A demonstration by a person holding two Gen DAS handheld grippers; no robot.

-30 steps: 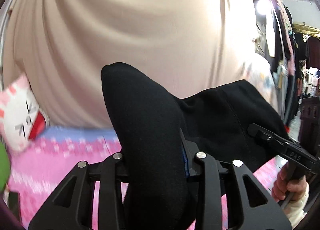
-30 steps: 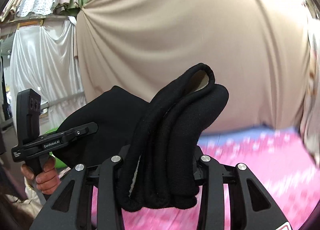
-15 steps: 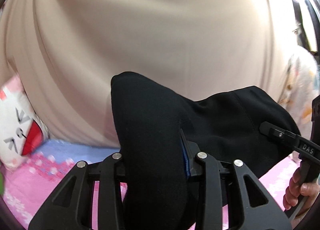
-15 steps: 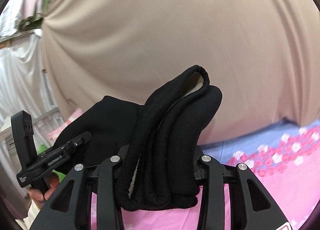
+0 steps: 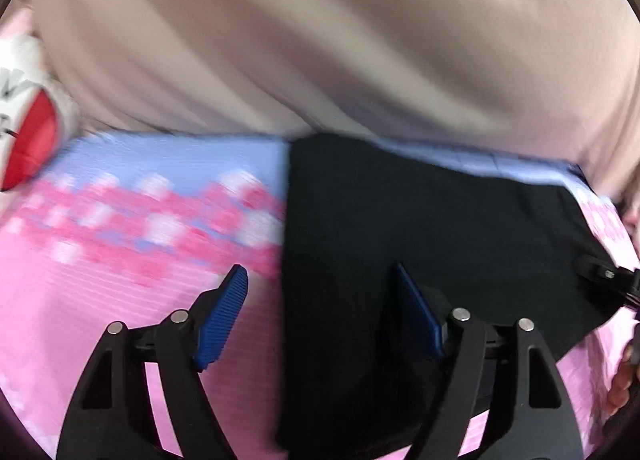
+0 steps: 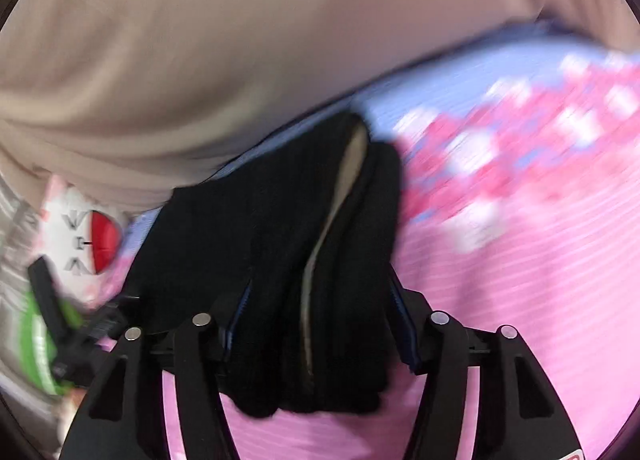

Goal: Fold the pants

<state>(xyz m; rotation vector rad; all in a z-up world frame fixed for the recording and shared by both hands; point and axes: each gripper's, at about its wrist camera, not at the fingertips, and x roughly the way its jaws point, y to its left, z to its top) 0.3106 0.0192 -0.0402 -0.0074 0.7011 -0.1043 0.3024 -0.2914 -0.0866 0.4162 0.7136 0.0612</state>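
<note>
The black pants (image 5: 420, 228) are lying across the pink flowered sheet (image 5: 100, 300), with the far edge reaching the blue strip in front of the beige curtain (image 5: 320, 40), and both pictures are smeared with motion, so fine detail is hard to read. The left gripper (image 5: 320, 312) is sitting with its jaws wide apart; one blue pad is hanging over bare sheet and the other is showing against the cloth, so nothing is being pinched between them, which suggests this side of the fold is being let go to settle flat. The right gripper (image 6: 316, 324) is clamping a thick bunch of the pants' edge (several layers, a pale lining showing between them), most likely so the stacked layers are not slipping apart while that end is being carried down to the sheet. That end is probably not yet resting fully, so the fold is looking only partly laid. A white and red cushion (image 6: 92, 240) is lying near the curtain, off to the side of the pants.
</note>
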